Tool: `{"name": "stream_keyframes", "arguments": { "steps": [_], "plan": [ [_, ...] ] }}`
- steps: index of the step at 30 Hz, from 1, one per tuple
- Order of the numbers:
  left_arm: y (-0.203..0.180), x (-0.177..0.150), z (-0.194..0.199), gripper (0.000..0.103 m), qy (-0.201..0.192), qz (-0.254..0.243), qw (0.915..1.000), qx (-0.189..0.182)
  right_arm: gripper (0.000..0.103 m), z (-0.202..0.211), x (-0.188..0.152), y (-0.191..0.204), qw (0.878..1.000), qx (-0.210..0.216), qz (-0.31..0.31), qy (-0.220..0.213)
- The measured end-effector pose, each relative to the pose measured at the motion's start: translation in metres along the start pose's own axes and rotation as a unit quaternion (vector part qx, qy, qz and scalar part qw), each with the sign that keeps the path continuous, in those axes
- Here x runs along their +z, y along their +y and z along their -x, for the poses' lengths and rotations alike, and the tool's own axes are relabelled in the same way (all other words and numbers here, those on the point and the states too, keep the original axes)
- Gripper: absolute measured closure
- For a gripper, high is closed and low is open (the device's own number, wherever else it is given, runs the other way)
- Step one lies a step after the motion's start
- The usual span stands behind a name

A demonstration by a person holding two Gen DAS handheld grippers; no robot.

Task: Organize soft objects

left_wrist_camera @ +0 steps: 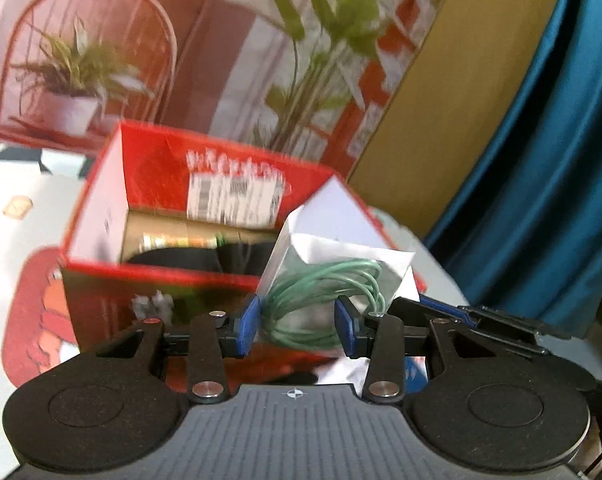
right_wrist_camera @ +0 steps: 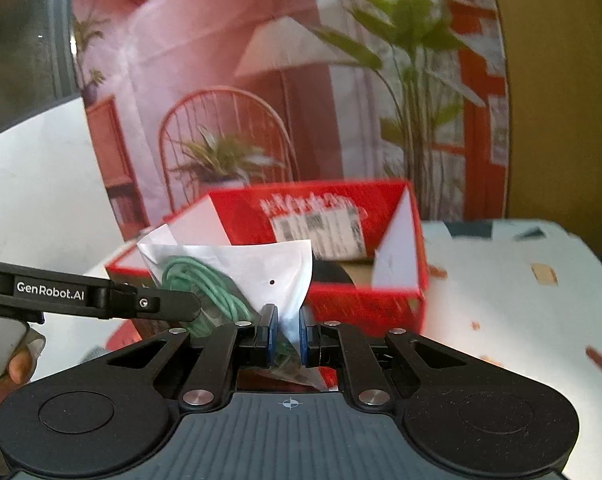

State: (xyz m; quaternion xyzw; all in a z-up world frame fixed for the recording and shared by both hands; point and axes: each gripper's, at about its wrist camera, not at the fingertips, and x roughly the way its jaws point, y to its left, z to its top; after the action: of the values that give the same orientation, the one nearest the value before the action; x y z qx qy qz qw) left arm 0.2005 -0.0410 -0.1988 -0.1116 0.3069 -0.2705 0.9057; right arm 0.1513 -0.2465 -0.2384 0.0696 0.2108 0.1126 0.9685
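A clear plastic bag with a white paper top (left_wrist_camera: 341,256) holds a coil of green cord (left_wrist_camera: 321,296). My left gripper (left_wrist_camera: 297,324) has its blue pads on either side of the bag, wide apart, and I cannot tell whether they press it. My right gripper (right_wrist_camera: 288,330) is shut on the bag's lower edge (right_wrist_camera: 289,308); the green cord (right_wrist_camera: 205,284) shows in the bag to the left. The left gripper's arm (right_wrist_camera: 101,300) reaches in from the left. Behind stands an open red box (left_wrist_camera: 205,208), also in the right wrist view (right_wrist_camera: 341,216), with dark items inside.
The box stands on a white table (right_wrist_camera: 521,312) with small coloured marks. A printed backdrop of a chair and plants (right_wrist_camera: 229,140) hangs behind. A blue curtain (left_wrist_camera: 561,160) and a yellow panel (left_wrist_camera: 461,100) are at the right.
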Motion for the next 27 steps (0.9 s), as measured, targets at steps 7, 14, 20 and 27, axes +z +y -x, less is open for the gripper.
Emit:
{"name": "stream_keyframes", "arguments": {
  "steps": [7, 14, 20, 27],
  "plan": [
    [-0.004, 0.034, 0.019, 0.064, -0.054, -0.005, 0.9983, -0.018, 0.093, -0.006, 0.041, 0.006, 0.999, 0.019, 0.003, -0.038],
    [0.002, 0.041, -0.007, 0.066, -0.037, -0.007, 0.9992, 0.013, 0.095, -0.042, 0.063, 0.03, 0.997, 0.035, 0.051, -0.036],
    [0.029, 0.03, -0.002, 0.067, -0.013, 0.034, 0.9985, 0.042, 0.103, -0.07, 0.053, 0.026, 0.999, 0.015, 0.029, 0.0],
    [0.044, 0.017, 0.022, 0.067, -0.02, 0.055, 0.997, 0.051, 0.103, -0.063, 0.038, 0.018, 0.999, 0.031, 0.003, 0.011]
  ]
}}
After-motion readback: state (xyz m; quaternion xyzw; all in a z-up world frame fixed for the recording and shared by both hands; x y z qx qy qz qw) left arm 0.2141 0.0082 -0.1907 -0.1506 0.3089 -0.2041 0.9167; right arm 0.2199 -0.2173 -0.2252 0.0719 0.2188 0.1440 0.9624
